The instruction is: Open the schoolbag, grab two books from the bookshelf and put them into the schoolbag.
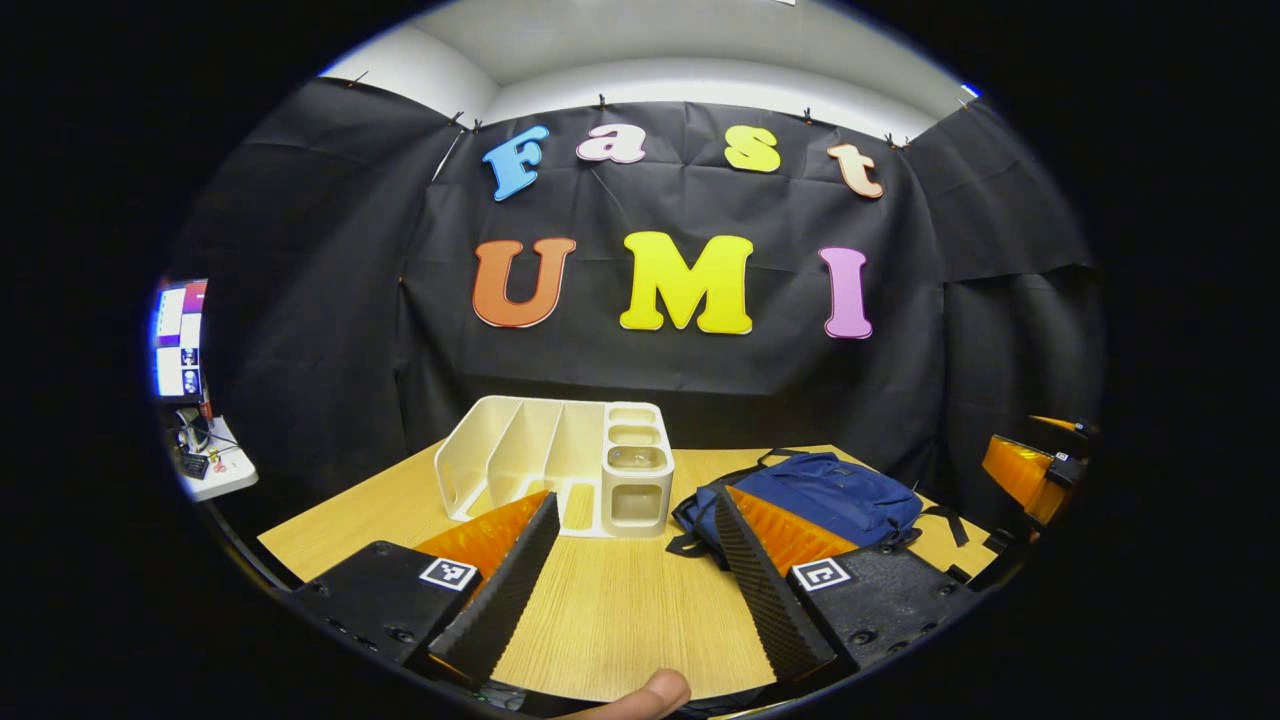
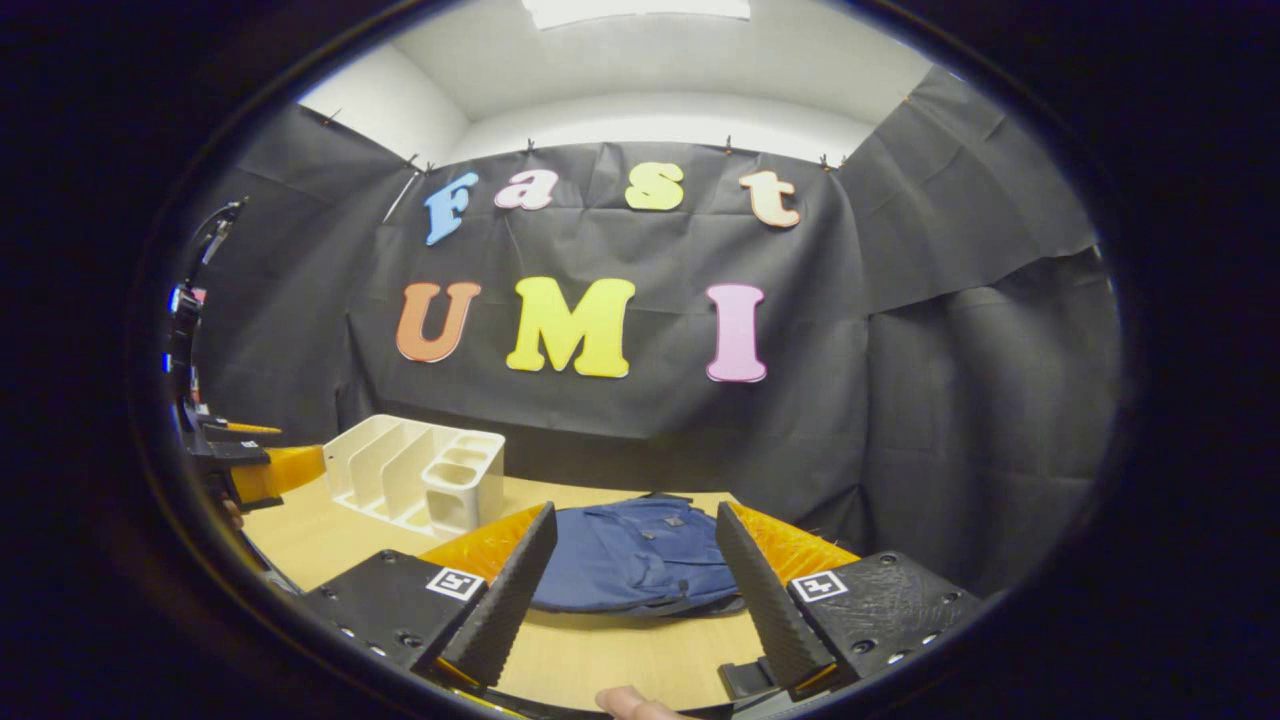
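Observation:
A blue schoolbag (image 1: 830, 495) lies flat on the wooden table (image 1: 610, 610), to the right of a white bookshelf (image 1: 520, 450) whose slots hold nothing. My left gripper (image 1: 635, 498) hovers open above the table's near side, facing the gap between shelf and bag, with nothing between its fingers. In the right gripper view the schoolbag (image 2: 640, 555) lies straight ahead, and my right gripper (image 2: 635, 510) is open just short of it, not touching. The bookshelf (image 2: 415, 470) stands at the left there. Each gripper also shows at the edge of the other's view: right gripper (image 1: 1030, 470), left gripper (image 2: 250, 470).
The black cloth wall stands close behind the shelf and bag. Off the table's left edge stand a screen (image 1: 180, 340) and a small white side table (image 1: 215, 465) with small items. A thumb (image 1: 650, 695) shows at the bottom of the left gripper view.

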### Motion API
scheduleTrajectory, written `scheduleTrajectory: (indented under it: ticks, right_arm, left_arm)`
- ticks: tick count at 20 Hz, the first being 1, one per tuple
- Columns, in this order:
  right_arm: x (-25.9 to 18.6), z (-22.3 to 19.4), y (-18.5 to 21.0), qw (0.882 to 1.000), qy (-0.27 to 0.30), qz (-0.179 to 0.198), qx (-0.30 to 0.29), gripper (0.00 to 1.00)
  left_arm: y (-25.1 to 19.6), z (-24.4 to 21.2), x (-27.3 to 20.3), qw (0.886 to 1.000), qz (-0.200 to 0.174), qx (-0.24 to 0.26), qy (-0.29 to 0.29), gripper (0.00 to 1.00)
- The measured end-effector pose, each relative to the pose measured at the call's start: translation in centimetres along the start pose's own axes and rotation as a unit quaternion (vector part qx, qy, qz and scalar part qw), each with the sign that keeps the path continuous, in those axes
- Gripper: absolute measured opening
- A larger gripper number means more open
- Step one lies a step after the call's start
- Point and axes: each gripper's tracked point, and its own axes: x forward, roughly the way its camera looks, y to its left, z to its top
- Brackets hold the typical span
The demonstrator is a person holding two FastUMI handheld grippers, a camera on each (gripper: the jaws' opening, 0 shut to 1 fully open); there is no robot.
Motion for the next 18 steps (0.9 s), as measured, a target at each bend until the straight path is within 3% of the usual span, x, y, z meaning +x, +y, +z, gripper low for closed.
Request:
scheduleTrajectory:
  ticks: [8, 14, 15, 16, 18]
  right_arm:
    - [0.0, -0.2, -0.1, 1.000, -0.002, 0.001, -0.005, 0.98]
    - [0.3, -1.0, -0.4, 1.000, 0.010, 0.004, 0.001, 0.93]
    - [0.4, -1.0, -0.4, 1.000, 0.011, 0.004, 0.002, 0.98]
    - [0.5, -1.2, -0.5, 1.000, 0.012, 0.004, 0.002, 0.93]
    - [0.5, -1.3, -0.6, 1.000, 0.013, 0.004, 0.003, 0.98]
  left_arm:
    - [-0.1, -0.2, 0.2, 1.000, 0.001, 0.006, -0.003, 0.99]
    - [-0.3, 0.2, 0.2, 1.000, 0.005, 0.016, -0.012, 0.98]
    - [-0.5, 0.2, 0.2, 1.000, 0.003, 0.017, -0.014, 0.98]
    - [-0.6, 0.1, 0.2, 1.000, 0.002, 0.019, -0.014, 0.99]
    - [-0.7, 0.0, 0.4, 1.000, 0.003, 0.019, -0.014, 0.98]
